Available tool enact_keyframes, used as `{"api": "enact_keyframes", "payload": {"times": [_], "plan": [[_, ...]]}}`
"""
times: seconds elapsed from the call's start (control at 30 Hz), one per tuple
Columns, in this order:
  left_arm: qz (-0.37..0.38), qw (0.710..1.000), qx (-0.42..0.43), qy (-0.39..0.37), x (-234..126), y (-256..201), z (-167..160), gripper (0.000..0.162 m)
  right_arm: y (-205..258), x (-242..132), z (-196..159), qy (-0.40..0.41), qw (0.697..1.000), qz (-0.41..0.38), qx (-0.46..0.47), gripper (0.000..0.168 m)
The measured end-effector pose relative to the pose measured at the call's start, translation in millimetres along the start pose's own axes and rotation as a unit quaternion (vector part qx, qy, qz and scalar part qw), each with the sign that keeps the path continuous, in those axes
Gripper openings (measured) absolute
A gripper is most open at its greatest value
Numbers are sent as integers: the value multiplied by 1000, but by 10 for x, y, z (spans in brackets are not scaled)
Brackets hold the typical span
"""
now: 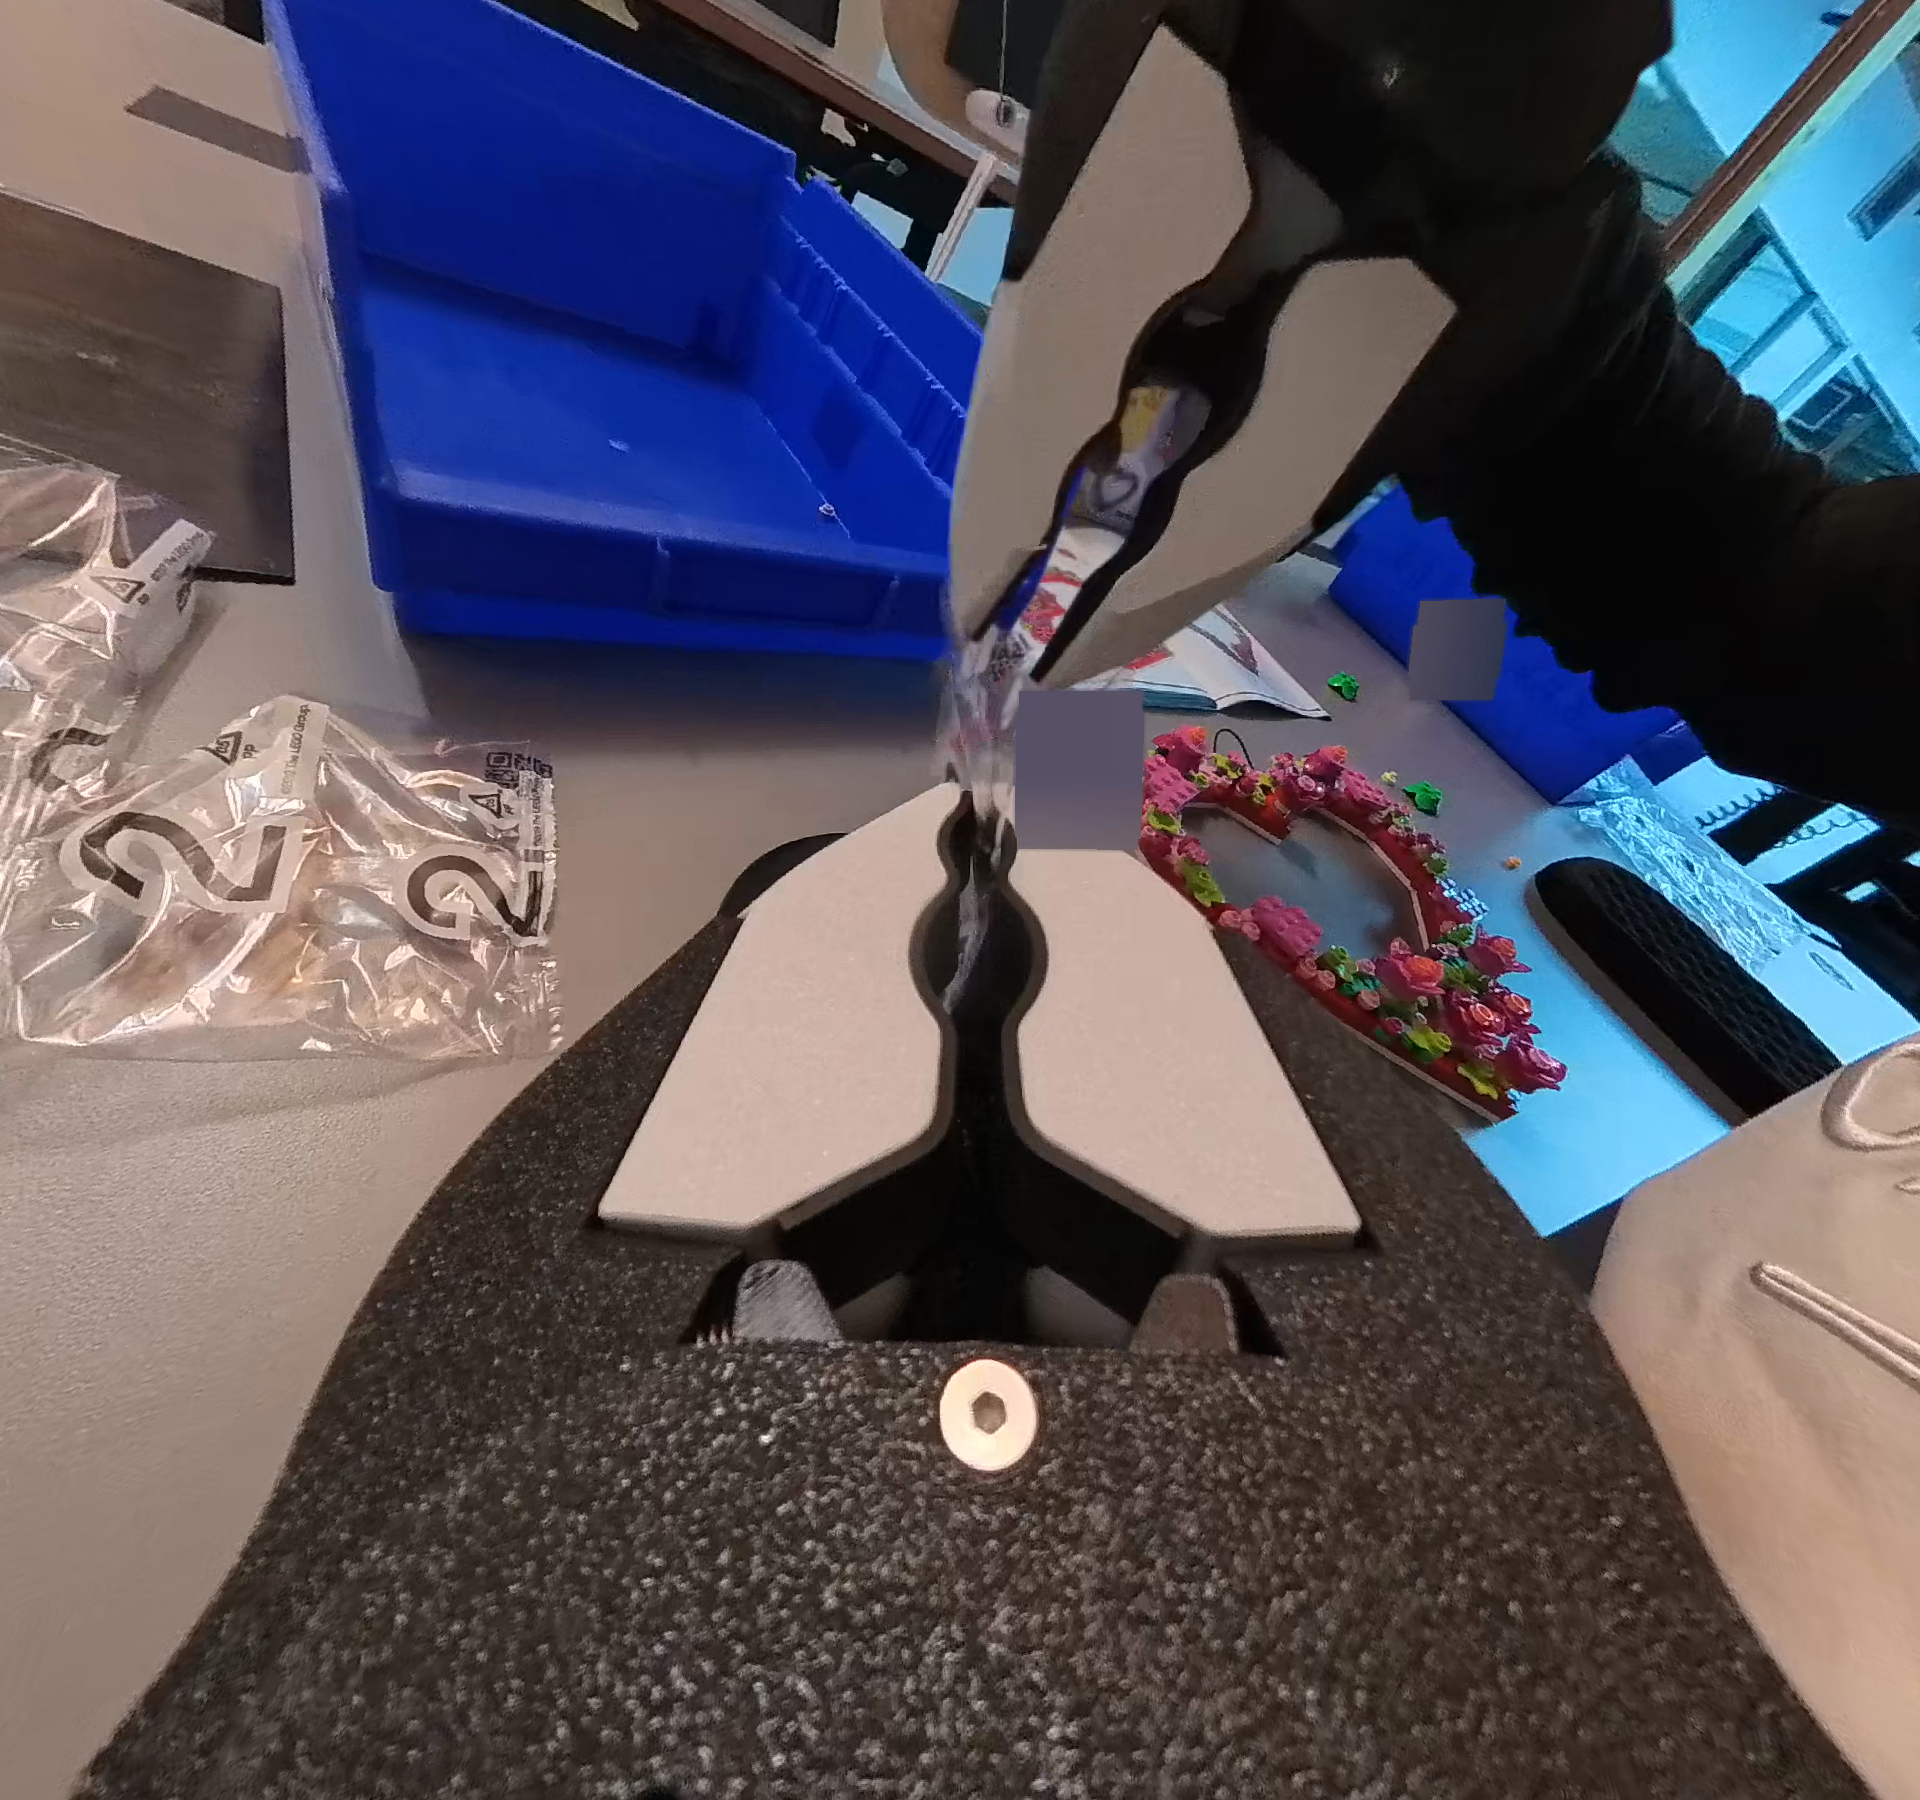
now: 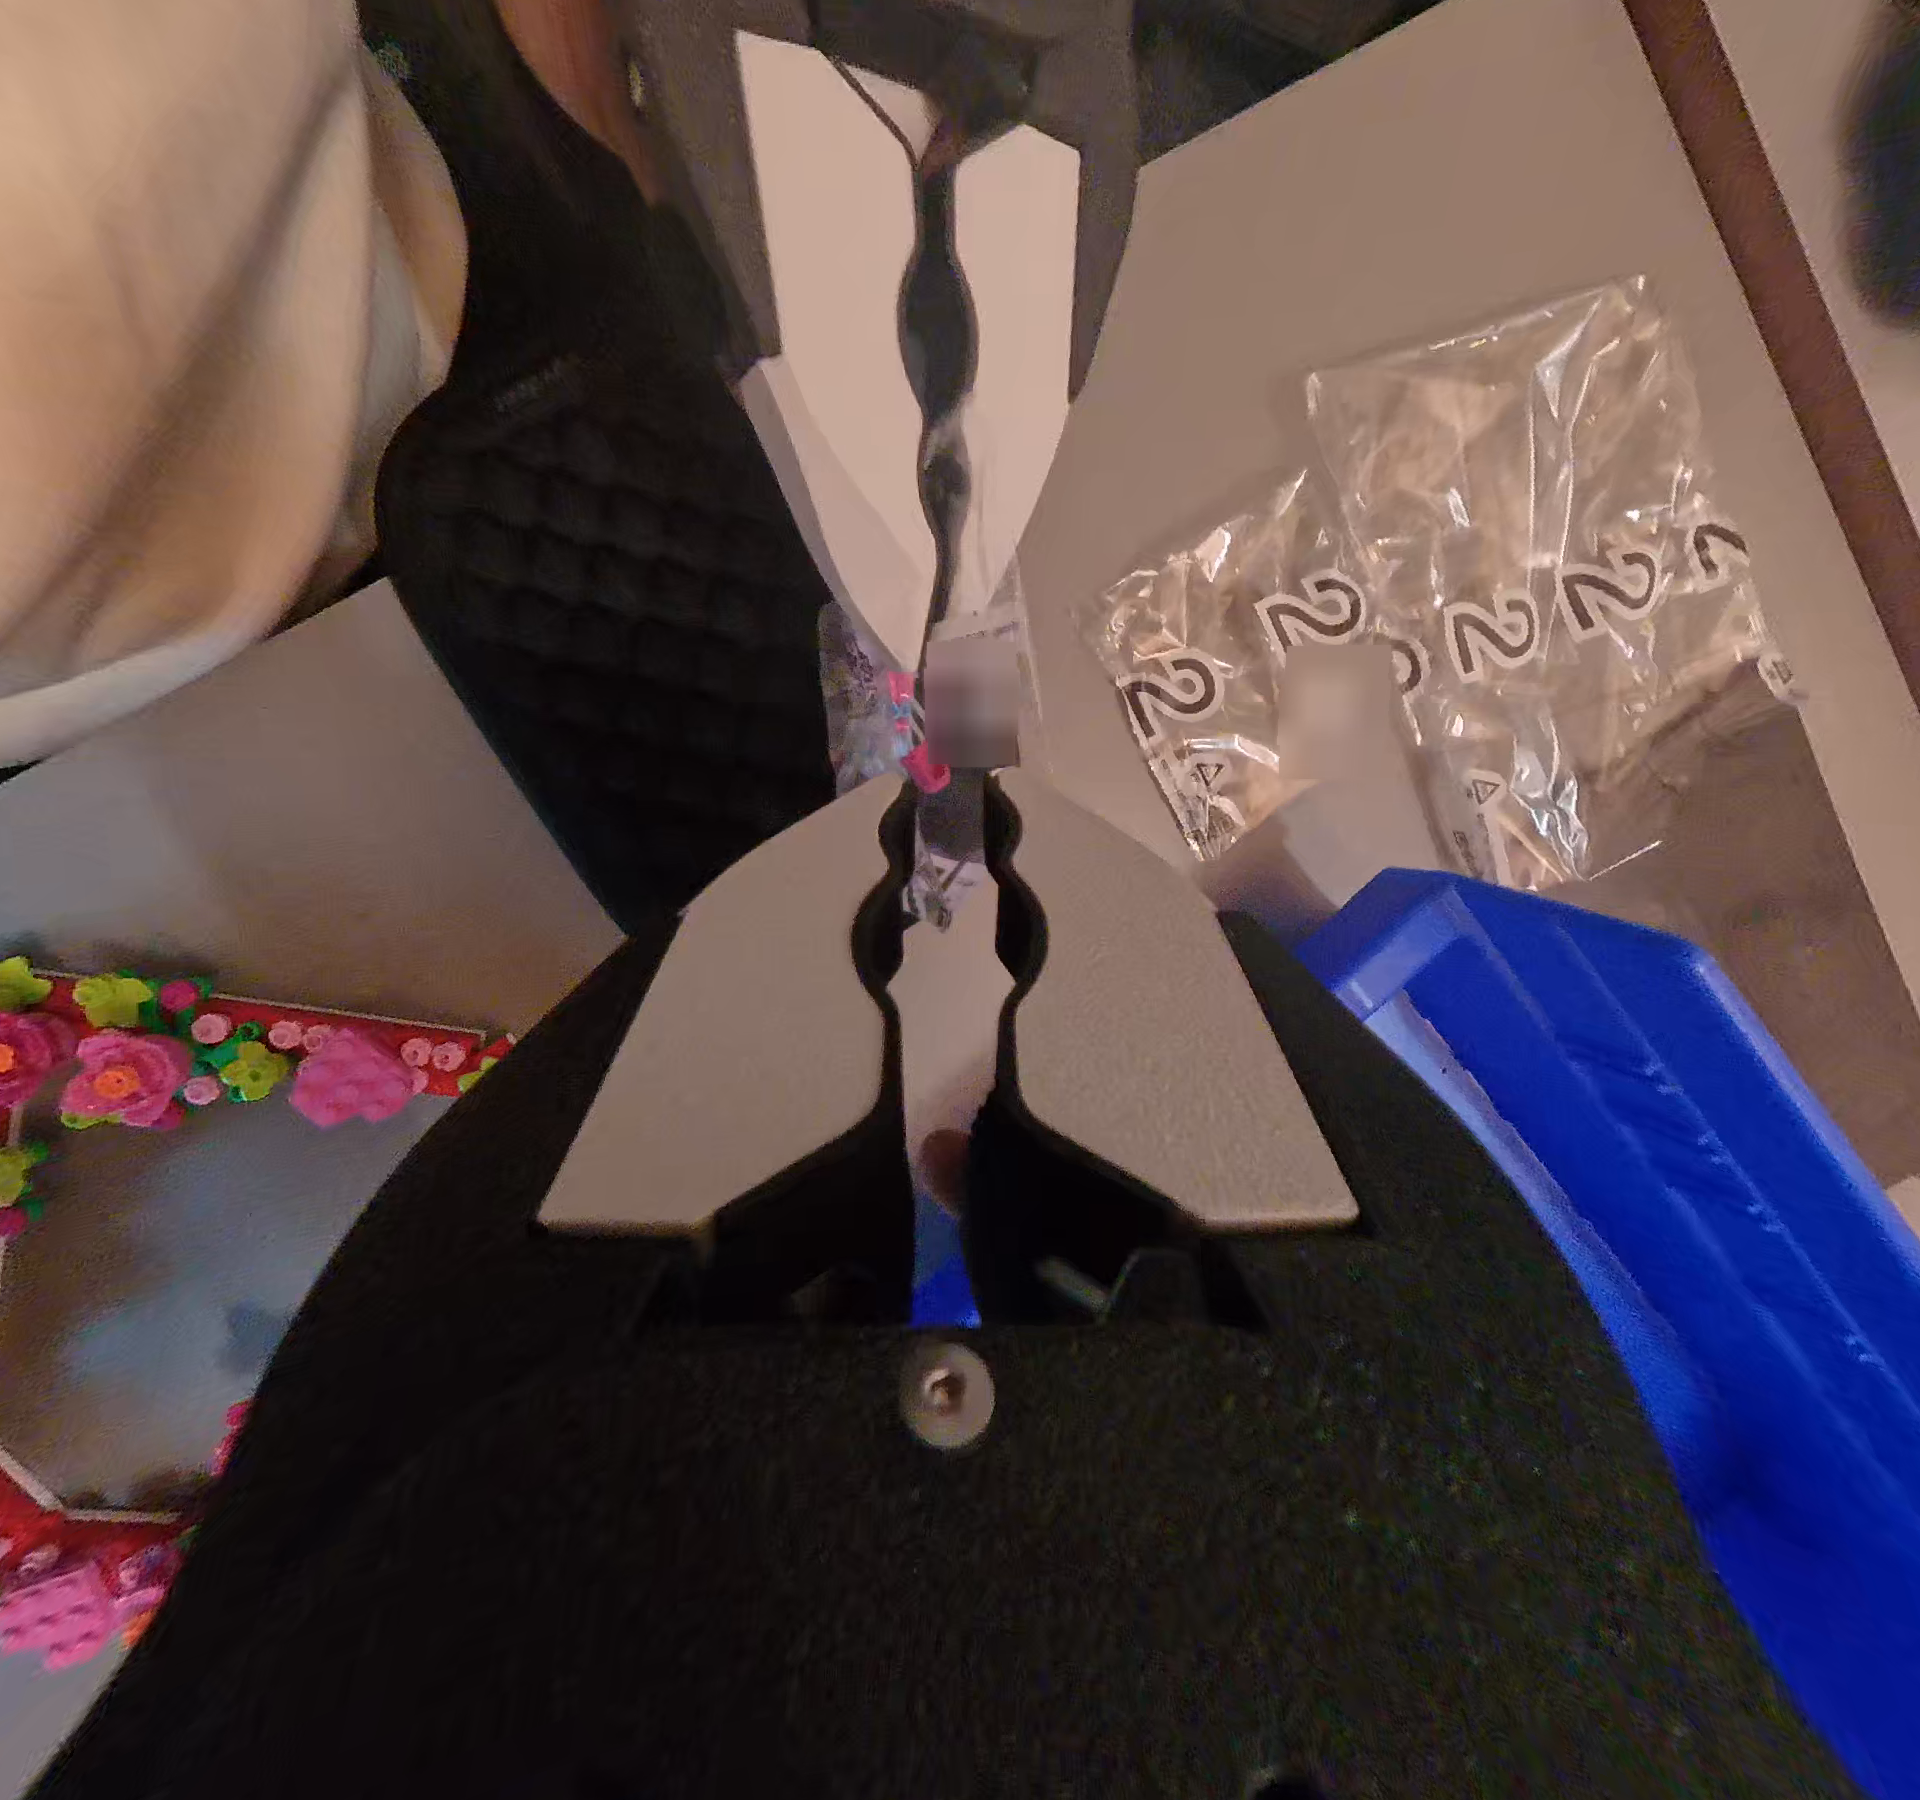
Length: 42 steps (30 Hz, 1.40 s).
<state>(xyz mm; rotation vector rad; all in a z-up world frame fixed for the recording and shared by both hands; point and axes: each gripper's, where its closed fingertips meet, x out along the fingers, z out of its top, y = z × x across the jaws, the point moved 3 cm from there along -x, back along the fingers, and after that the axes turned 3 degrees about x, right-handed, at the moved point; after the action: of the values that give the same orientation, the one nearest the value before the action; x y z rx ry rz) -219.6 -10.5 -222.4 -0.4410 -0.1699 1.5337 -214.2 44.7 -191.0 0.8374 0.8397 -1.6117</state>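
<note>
A small clear plastic bag (image 1: 975, 727) with a few pink pieces inside is stretched between both grippers above the grey table. My left gripper (image 1: 977, 805) is shut on its near end. My right gripper (image 1: 1013, 654) comes down from the upper right and is shut on its other end. In the right wrist view my right gripper (image 2: 951, 794) pinches the bag (image 2: 883, 701), and the left gripper (image 2: 935, 623) faces it tip to tip. A red heart-shaped brick frame (image 1: 1351, 919) covered in pink flowers lies on the table to the right; it also shows in the right wrist view (image 2: 156, 1054).
An open blue bin (image 1: 623, 348) stands behind the grippers, and shows close by in the right wrist view (image 2: 1662, 1127). Crumpled clear numbered bags (image 1: 260, 877) lie at the left. A booklet (image 1: 1236, 680), loose green pieces (image 1: 1345, 685) and a black mesh pad (image 1: 1683, 981) lie nearby.
</note>
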Motion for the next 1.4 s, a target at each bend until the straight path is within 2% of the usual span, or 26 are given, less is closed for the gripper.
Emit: {"api": "enact_keyframes", "payload": {"times": [0.03,0.2,0.3,0.37,0.43,0.5,0.63,0.8,0.93,1.07,1.27,1.4], "plan": [[1,1000,1,1,-2,-4,-4,0,1,-13,1,-2,1000,1,4,13],[0,1000,0,2,-1,-6,-19,0,-102,-215,-96,11,1000,-11,4,15],[-3,1000,4,2,3,-17,-24,0,-409,-496,-481,69,997,-29,2,16],[-2,1000,5,2,3,-17,-25,0,-598,-656,-860,107,991,11,83,21],[-2,1000,5,3,6,-15,-25,0,-796,-688,-1303,169,970,29,174,20],[-2,1000,2,5,11,-7,-29,0,-859,-595,-1719,249,941,53,224,21],[-3,1000,-1,8,22,6,-38,0,-888,-377,-2138,363,885,80,280,22],[-3,1000,-1,12,39,14,-38,0,-896,-294,-2259,451,820,91,342,25],[-5,1000,-3,11,41,19,-41,0,-884,-260,-2330,476,794,78,370,25],[-6,1000,-2,11,45,22,-41,0,-843,-211,-2356,479,786,78,384,26],[-5,1000,-3,9,42,25,-39,0,-846,-210,-2398,491,778,59,387,8],[-5,1000,-3,7,37,27,-40,0,-806,-203,-2374,492,783,54,376,8]]}}
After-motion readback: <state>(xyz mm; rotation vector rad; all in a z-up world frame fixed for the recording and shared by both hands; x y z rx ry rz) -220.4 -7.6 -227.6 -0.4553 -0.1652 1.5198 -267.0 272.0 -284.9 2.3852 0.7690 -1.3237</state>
